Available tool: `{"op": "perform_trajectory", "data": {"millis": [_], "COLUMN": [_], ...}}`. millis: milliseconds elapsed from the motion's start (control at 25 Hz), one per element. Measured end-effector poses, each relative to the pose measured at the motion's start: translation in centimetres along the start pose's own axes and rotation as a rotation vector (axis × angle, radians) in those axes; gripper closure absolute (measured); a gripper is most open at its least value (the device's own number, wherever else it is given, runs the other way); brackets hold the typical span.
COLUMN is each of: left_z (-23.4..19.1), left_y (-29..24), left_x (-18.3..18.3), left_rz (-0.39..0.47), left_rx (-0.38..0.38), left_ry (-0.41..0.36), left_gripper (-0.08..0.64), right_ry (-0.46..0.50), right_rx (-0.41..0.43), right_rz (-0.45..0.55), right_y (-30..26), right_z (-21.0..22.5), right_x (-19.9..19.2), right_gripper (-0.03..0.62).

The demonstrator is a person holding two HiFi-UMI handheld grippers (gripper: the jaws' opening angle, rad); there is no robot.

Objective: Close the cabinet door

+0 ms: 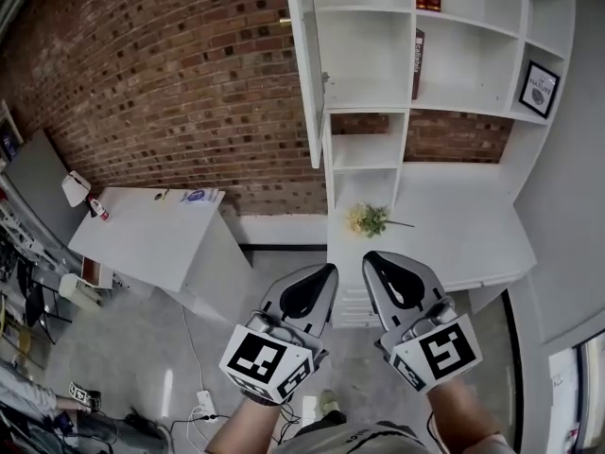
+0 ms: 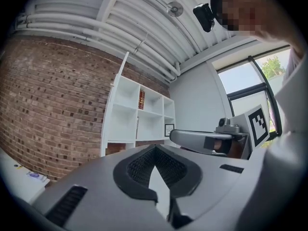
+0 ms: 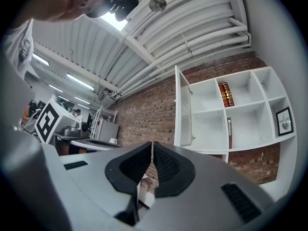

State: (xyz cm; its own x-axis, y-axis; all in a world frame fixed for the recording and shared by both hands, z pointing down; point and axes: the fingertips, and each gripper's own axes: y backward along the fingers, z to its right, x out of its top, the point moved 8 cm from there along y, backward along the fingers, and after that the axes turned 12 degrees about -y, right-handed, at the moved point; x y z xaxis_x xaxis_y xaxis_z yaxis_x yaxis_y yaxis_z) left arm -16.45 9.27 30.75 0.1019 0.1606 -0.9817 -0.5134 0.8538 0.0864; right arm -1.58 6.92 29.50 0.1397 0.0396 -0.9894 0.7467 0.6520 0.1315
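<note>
white surface point(image 1: 142, 235) is sitting far left against the brick wall point(image 1: 170, 83). i'm holding my left gripper point(image 1: 319, 287) out front, jaws together, gripping nothing. cabinet door point(image 1: 304, 74) is standing open, edge-on, at the left side of the white shelf cabinet point(image 1: 473, 55), well apart from both grippers. right gripper point(image 1: 380, 272) is riding alongside, jaws together, empty.

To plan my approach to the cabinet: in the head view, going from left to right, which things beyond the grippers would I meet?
white table → open cabinet door → flowers → framed picture
</note>
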Motion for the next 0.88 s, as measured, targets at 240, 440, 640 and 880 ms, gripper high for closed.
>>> {"op": "perform_trajectory", "data": {"millis": [240,440,640,880], "left_z": [-5.3,-8.4,-11.5,-13.8], "left_y": [-1.6,-3.7,-5.9,-8.2], "left_x": [-1.8,-2.3,-2.6,-2.8], "left_rz": [0.012,0.02,0.023,0.012], "left_rx": [-0.018,-0.014,0.027,0.077], "left_ry": [0.02,0.037,0.032,0.024], "left_gripper": [0.549,0.549,0.549,0.549], "right_ry": [0.004,0.006,-0.026,-0.052], "right_rx": [-0.042,-0.051,-0.056,-0.069], "right_rz": [-0.011,-0.009,0.003,0.006], "right_y": [-6.1,-10.2,-14.6,-20.0], "right_z": [0.7,2.4,4.8,8.1], "right_x": [-1.1,-0.9,-1.4,-1.1], "right_gripper": [0.572,0.571,0.571,0.502]}}
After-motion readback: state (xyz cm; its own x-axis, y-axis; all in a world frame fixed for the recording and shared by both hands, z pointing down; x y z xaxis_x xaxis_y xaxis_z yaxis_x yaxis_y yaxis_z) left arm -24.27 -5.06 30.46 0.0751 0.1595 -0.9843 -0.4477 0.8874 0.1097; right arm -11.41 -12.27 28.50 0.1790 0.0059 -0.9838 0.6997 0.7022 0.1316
